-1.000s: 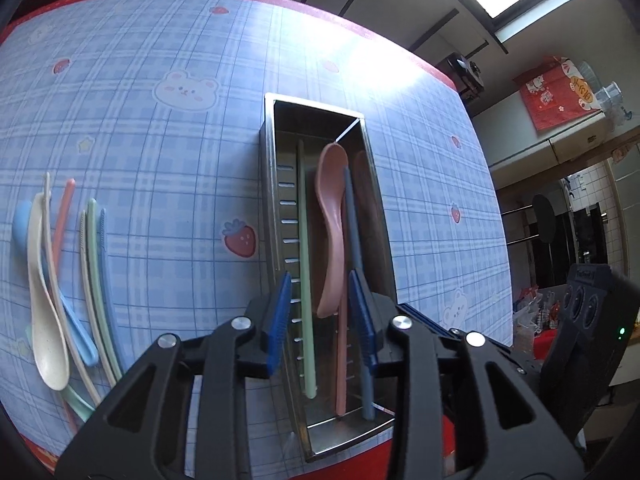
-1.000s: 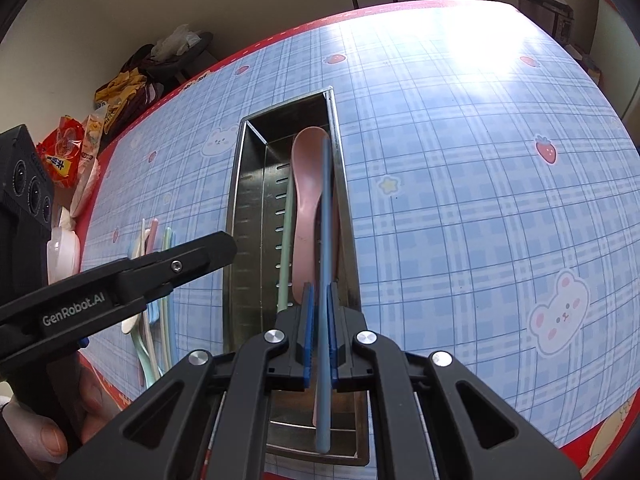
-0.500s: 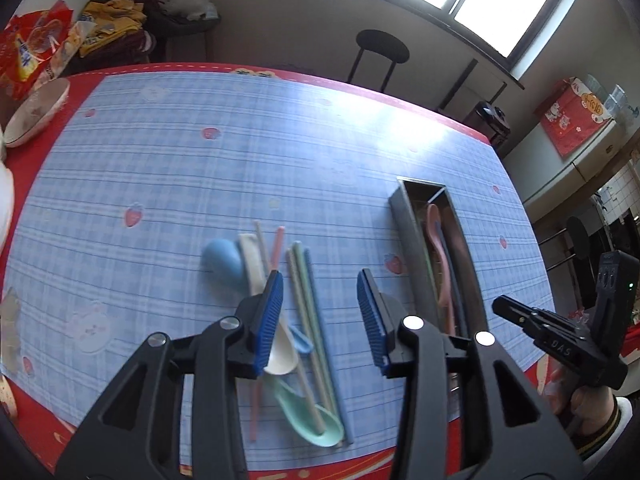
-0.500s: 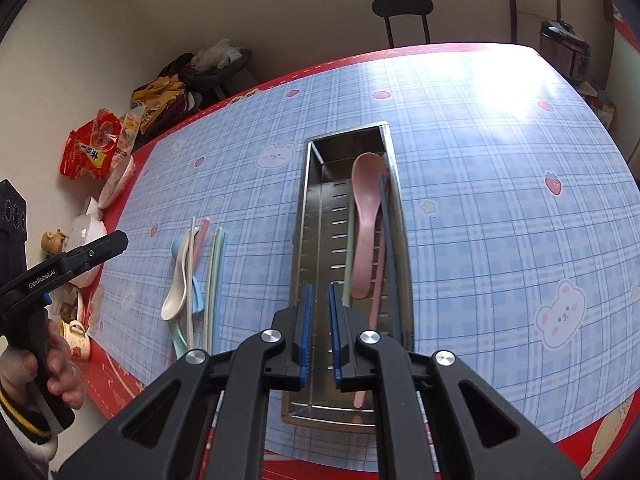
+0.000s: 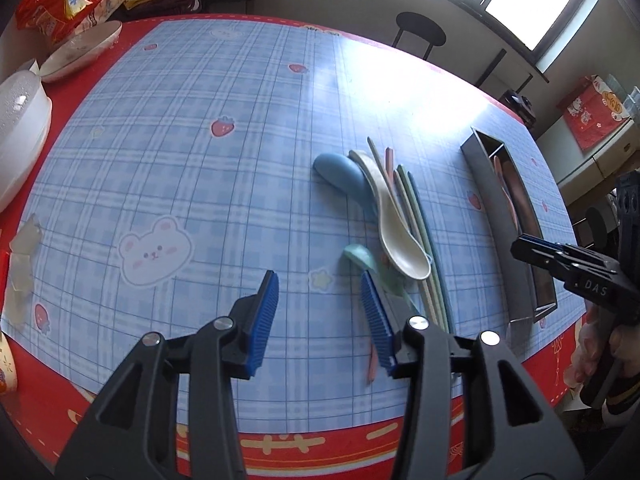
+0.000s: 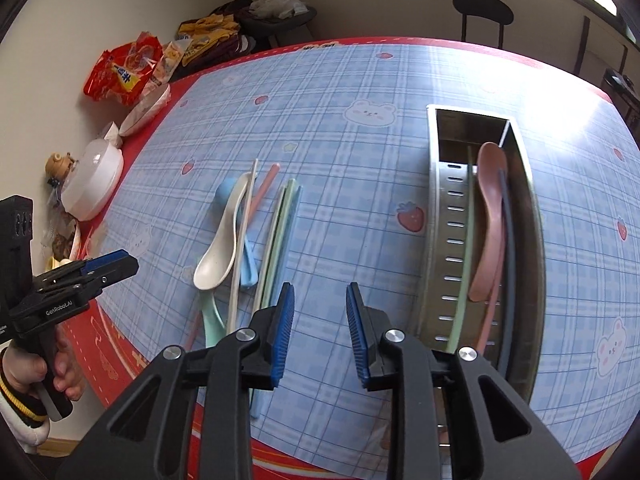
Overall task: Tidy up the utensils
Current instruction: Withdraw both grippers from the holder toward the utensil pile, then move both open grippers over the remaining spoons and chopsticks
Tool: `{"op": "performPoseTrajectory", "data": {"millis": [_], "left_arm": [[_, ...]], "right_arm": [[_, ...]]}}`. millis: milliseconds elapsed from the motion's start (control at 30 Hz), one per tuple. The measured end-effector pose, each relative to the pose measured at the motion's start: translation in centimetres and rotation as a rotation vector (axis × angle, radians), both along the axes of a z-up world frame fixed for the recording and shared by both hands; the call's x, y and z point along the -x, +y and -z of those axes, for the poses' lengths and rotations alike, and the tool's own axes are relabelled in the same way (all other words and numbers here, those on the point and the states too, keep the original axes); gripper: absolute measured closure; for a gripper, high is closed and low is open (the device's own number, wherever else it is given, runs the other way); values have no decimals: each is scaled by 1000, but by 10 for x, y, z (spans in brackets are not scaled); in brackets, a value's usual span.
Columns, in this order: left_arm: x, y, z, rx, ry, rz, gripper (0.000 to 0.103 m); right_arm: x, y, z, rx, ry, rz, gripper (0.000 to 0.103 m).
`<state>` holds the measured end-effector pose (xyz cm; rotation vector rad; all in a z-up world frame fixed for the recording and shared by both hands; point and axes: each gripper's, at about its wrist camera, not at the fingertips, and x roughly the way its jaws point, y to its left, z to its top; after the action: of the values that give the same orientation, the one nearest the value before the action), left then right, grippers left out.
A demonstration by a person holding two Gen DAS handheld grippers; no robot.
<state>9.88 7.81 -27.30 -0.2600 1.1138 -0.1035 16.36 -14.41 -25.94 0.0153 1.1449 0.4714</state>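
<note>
A steel utensil caddy (image 6: 440, 216) lies on the blue plaid tablecloth; it holds a pink spoon (image 6: 490, 200), a green chopstick and a dark blue chopstick. It also shows in the left wrist view (image 5: 490, 200). To its left lies a loose pile: a cream spoon (image 6: 222, 248), a blue spoon (image 5: 344, 176), a mint spoon (image 5: 360, 258) and several chopsticks (image 6: 282, 224). My left gripper (image 5: 320, 316) is open and empty, just left of the pile's near end. My right gripper (image 6: 320, 330) is open and empty, between pile and caddy.
White bowls (image 5: 80, 48) and a lidded white container (image 5: 16, 128) sit at the table's far left edge, with snack bags (image 6: 124, 72) behind. A stool (image 6: 482, 12) stands beyond the far edge. The red table border runs along the near edge.
My right gripper let go of the dark blue chopstick into the caddy, then opened and shifted left. My left gripper swung away from the caddy to the loose pile.
</note>
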Motion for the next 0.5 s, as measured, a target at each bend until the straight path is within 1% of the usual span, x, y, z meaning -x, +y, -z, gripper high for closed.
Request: {"op": "performPoseTrajectory", "data": {"millis": [133,233,400,467,500], "left_arm": [[7,-9,19,15,19,37,58],[11,-20,27,13,-1,95,58],[13,-41,35,-46,-13,190,58],[11,-44,36,-62,-13,195,58],[10,-43,37,-56,-11,189,58]], "right_arm": [[-2,26,16,46,20,-66,77],[-5,36,30,85,33,-87,77],[-9,39,46,112,52,-84,77],[-11,43,51,122,57,-88,77],[-11,44,52,127,52,-90,76]]}}
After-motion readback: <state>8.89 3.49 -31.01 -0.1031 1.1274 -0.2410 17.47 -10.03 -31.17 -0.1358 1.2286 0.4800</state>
